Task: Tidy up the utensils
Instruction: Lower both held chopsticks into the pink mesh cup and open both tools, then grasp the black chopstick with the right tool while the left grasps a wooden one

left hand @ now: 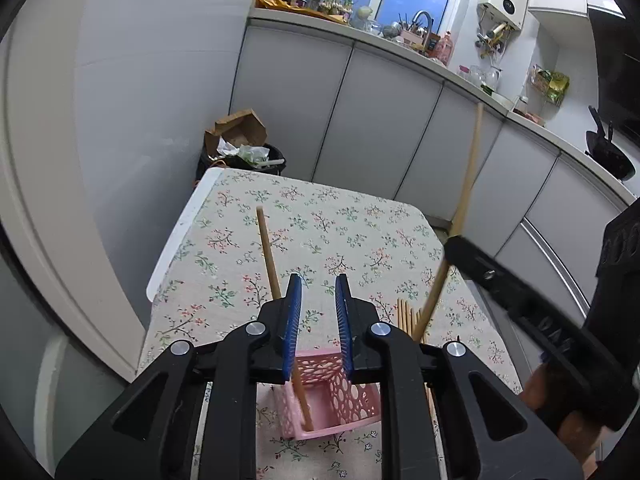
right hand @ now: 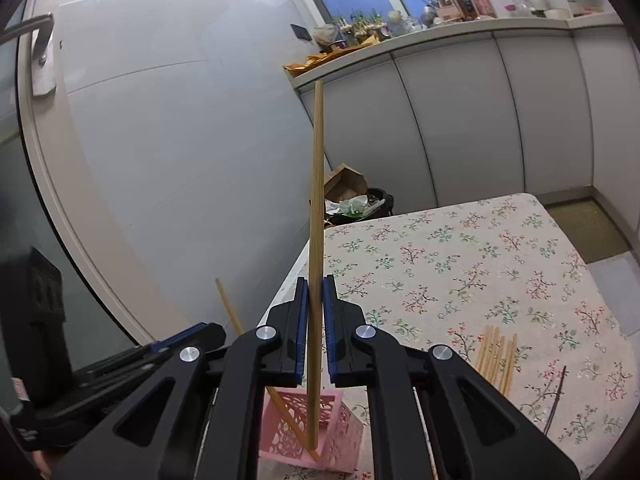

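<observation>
My right gripper (right hand: pixel 316 292) is clamped on an upright chopstick (right hand: pixel 316 208) whose tip hangs just over the pink basket (right hand: pixel 344 436) below its jaws, so I lower it straight in beside the leaning chopstick (left hand: pixel 269 252) my left gripper (left hand: pixel 318 288), jaws apart and empty, has dropped.

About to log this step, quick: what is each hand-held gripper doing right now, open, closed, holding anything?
Left hand-held gripper: open, holding nothing.
Right hand-held gripper: closed on an upright chopstick above the pink basket.
</observation>
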`<state>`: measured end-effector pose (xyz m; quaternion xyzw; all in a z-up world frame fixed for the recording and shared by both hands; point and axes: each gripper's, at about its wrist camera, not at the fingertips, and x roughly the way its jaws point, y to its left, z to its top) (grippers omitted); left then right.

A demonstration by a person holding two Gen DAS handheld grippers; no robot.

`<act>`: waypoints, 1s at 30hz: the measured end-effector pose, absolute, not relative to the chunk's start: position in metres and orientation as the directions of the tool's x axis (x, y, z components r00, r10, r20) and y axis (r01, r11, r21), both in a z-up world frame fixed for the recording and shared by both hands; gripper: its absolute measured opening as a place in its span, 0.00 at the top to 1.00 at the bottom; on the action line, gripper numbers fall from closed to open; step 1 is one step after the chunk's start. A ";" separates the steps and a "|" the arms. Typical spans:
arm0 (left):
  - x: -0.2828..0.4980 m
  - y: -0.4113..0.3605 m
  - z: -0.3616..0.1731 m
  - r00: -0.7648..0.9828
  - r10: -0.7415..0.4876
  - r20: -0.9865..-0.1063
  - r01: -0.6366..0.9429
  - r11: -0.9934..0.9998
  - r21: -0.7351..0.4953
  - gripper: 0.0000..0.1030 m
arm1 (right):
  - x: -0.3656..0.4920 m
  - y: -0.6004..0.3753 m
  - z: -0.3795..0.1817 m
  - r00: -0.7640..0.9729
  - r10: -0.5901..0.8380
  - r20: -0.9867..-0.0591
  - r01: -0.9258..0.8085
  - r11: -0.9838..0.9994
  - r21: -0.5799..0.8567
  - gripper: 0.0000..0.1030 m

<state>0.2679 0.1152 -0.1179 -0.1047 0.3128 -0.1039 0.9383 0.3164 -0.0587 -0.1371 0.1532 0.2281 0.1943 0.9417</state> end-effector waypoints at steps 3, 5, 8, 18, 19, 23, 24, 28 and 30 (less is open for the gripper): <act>0.259 0.124 -0.106 0.803 -0.267 -0.533 0.122 0.949 -0.292 0.80 | 0.314 -0.045 -0.140 0.829 0.434 -0.353 -0.315 0.884 0.346 0.92; 0.253 0.131 -0.099 0.814 -0.275 -0.512 0.117 0.940 -0.319 0.78 | 0.314 -0.036 -0.143 0.832 0.427 -0.354 -0.322 0.892 0.317 0.92; 0.247 0.137 -0.094 0.819 -0.280 -0.502 0.107 0.933 -0.345 0.71 | 0.316 -0.022 -0.152 0.816 0.420 -0.398 -0.340 0.904 0.258 0.92; 0.248 0.137 -0.090 0.799 -0.269 -0.537 0.069 0.929 -0.364 0.71 | 0.320 -0.051 -0.149 0.743 0.429 -0.514 -0.295 0.899 0.323 0.77; 0.247 0.135 -0.089 0.796 -0.272 -0.540 0.074 0.930 -0.360 0.71 | 0.318 -0.062 -0.145 0.743 0.425 -0.517 -0.280 0.899 0.337 0.74; 0.246 0.120 -0.085 0.787 -0.275 -0.552 0.095 0.939 -0.331 0.71 | 0.308 -0.109 -0.129 0.759 0.380 -0.529 -0.207 0.911 0.358 0.64; 0.246 0.115 -0.084 0.781 -0.280 -0.558 0.102 0.939 -0.330 0.71 | 0.307 -0.123 -0.124 0.762 0.358 -0.540 -0.178 0.917 0.357 0.62; 0.245 0.086 -0.085 0.752 -0.299 -0.587 0.142 0.944 -0.299 0.71 | 0.294 -0.173 -0.117 0.772 0.285 -0.568 -0.071 0.927 0.369 0.61; 0.245 0.065 -0.087 0.731 -0.310 -0.609 0.172 0.946 -0.274 0.70 | 0.285 -0.202 -0.125 0.748 0.267 -0.608 -0.003 0.917 0.399 0.59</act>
